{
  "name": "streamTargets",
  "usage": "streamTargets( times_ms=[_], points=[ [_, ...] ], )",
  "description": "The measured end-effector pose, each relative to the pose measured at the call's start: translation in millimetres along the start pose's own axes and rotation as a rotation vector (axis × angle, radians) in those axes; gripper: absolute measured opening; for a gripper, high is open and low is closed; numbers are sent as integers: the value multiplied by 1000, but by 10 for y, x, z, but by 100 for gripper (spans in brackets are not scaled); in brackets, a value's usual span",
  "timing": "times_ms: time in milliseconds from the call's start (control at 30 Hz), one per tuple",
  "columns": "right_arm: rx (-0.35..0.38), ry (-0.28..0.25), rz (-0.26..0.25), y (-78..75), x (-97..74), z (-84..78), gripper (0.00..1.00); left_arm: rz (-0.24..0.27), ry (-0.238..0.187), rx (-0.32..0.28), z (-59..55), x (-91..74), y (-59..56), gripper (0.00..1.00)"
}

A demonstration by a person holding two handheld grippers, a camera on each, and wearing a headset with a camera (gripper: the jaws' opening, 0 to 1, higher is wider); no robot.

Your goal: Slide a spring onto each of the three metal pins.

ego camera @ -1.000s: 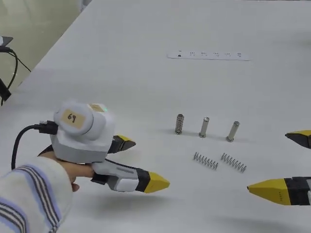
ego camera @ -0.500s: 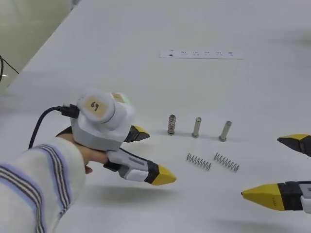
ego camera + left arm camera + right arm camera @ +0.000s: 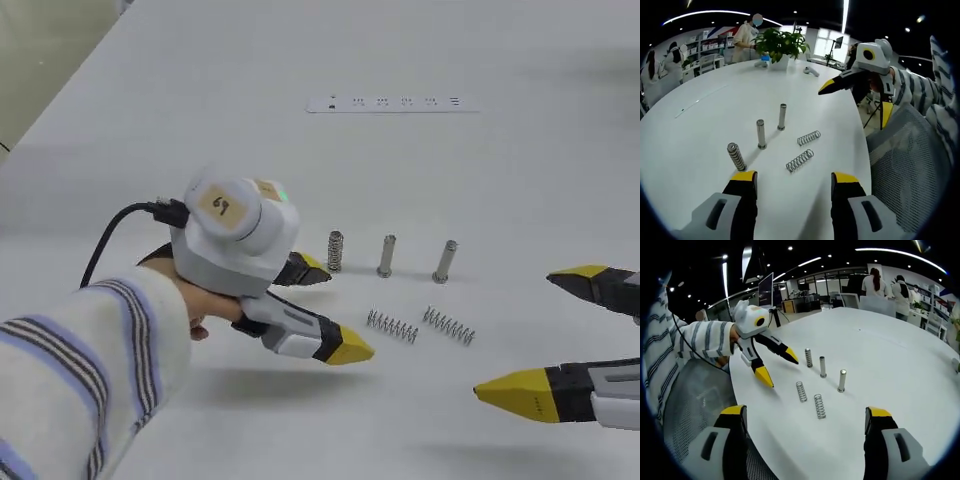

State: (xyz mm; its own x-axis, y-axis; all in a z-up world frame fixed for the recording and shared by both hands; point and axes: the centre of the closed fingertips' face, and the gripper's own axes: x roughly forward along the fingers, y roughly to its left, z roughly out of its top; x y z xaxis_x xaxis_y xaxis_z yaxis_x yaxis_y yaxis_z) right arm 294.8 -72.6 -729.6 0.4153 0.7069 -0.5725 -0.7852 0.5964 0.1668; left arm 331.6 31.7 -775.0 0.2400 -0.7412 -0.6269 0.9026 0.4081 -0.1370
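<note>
Three metal pins stand in a row on the white table. The left pin (image 3: pixel 335 251) carries a spring; the middle pin (image 3: pixel 387 256) and the right pin (image 3: pixel 446 262) are bare. Two loose springs (image 3: pixel 391 325) (image 3: pixel 448 325) lie flat just in front of them. My left gripper (image 3: pixel 335 312) is open, one tip close beside the sprung pin (image 3: pixel 736 156), nothing between its jaws. My right gripper (image 3: pixel 516 332) hovers open to the right of the springs (image 3: pixel 819 406), apart from them.
A white power strip (image 3: pixel 392 103) lies at the back of the table. A black cable (image 3: pixel 110 240) trails from the left gripper toward the table's left edge. A potted plant (image 3: pixel 782 45) stands at the far rim, and a mesh chair (image 3: pixel 905 165) sits beside the table.
The left gripper has moved right, closer to the sprung pin and the loose springs. The right gripper has kept its place beside them. The head camera has shifted.
</note>
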Motion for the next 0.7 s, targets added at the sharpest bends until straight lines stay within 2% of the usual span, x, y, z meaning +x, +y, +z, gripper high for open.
streamTargets(
  times_ms=[233,367,500,700],
  points=[
    [5,9,-7,-21,-9,-27,96,-28,7,36,99,123,-6,48],
    [9,16,-12,-30,-17,-47,96,-52,44,75,73,206,-38,44],
    [11,17,-11,-23,-19,-50,96,-77,42,68,87,281,-52,41],
    [12,27,-5,5,-15,-77,96,-111,57,91,67,349,-108,29]
  ],
)
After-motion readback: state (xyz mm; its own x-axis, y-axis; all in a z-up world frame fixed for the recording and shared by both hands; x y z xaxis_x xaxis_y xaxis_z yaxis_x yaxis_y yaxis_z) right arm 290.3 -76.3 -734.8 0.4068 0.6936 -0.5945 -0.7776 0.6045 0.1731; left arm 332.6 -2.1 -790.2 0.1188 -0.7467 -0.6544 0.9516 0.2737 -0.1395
